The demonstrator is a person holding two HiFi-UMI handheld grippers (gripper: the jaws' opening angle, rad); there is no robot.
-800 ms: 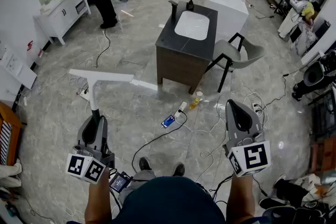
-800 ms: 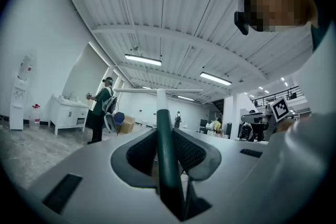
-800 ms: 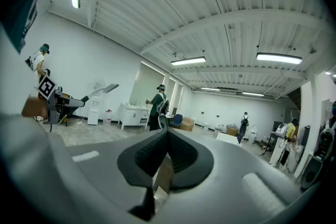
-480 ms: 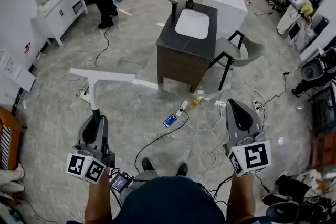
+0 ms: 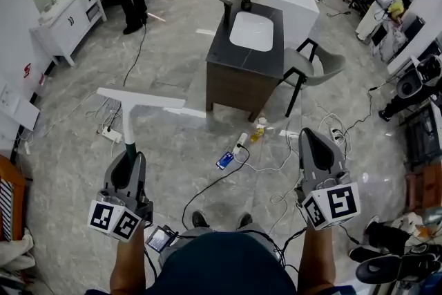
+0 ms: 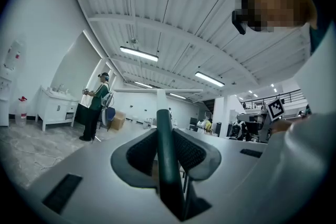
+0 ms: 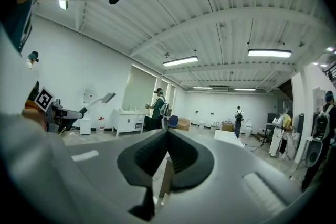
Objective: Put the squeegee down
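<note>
Head view. Low on the left, the left gripper (image 5: 130, 162), clamped round the dark handle of the squeegee (image 5: 141, 99). Held out level, white blade crosswise at the far end, in the air above the grey floor (image 5: 179, 141), touching nothing else. Probably carried that way to keep the blade clear of the cables (image 5: 207, 183) underfoot. Low on the right, the right gripper (image 5: 312, 138), also level, nothing in it. Ahead, a sink cabinet (image 5: 243, 69), well apart; perhaps the spot for setting down, though not certain.

Left gripper view. Ribbed pads (image 6: 191, 152) pressed on the green handle from both sides; white shaft and blade beyond. Firm pinch, so not yet released.

Right gripper view. Jaws brought together tip to tip, empty. Kept idle, presumably as a spare hand.
</note>
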